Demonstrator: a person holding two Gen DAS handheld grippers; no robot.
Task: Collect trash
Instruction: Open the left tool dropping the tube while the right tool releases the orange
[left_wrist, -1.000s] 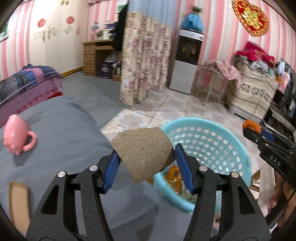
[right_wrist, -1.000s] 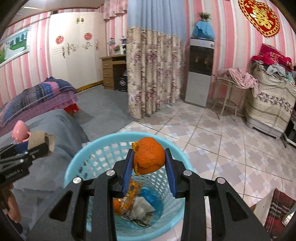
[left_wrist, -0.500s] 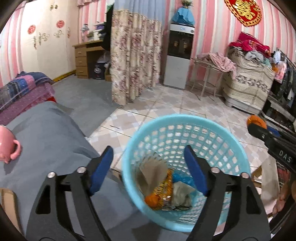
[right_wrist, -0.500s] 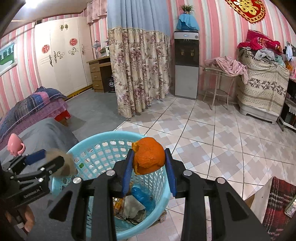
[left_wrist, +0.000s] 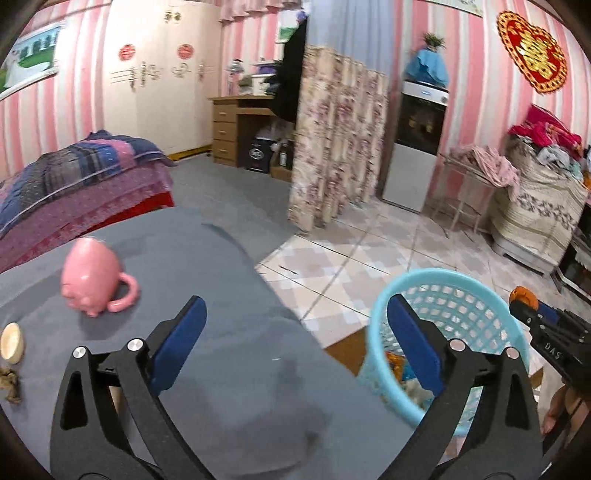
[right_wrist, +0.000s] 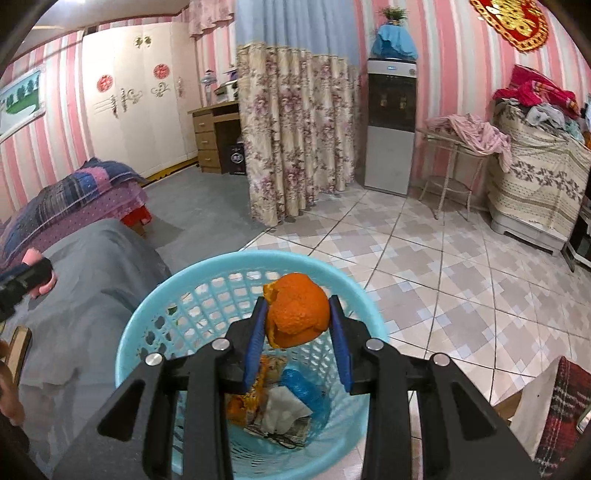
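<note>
A light blue plastic basket (right_wrist: 155, 334) stands on the floor beside the grey table, with wrappers, tissue and peel inside; it also shows in the left wrist view (left_wrist: 461, 291). My right gripper (right_wrist: 297, 325) is shut on an orange peel (right_wrist: 297, 314) and holds it above the basket's mouth. My left gripper (left_wrist: 295, 325) is open and empty above the grey table's edge (left_wrist: 236, 354), left of the basket. The right gripper's tip with the peel (left_wrist: 522, 297) shows at the right of the left wrist view.
A pink pig-shaped mug (left_wrist: 92, 282) lies on the grey table. A small round wooden piece (left_wrist: 12, 342) and a brown scrap (left_wrist: 9, 384) lie at the table's left edge. Tiled floor (right_wrist: 461, 266), a floral curtain (right_wrist: 295, 140) and a bed (left_wrist: 74, 184) surround the table.
My left gripper opened and let the brown cardboard piece fall into the basket, then swung left, back over the table. My right gripper stays over the basket, holding the peel.
</note>
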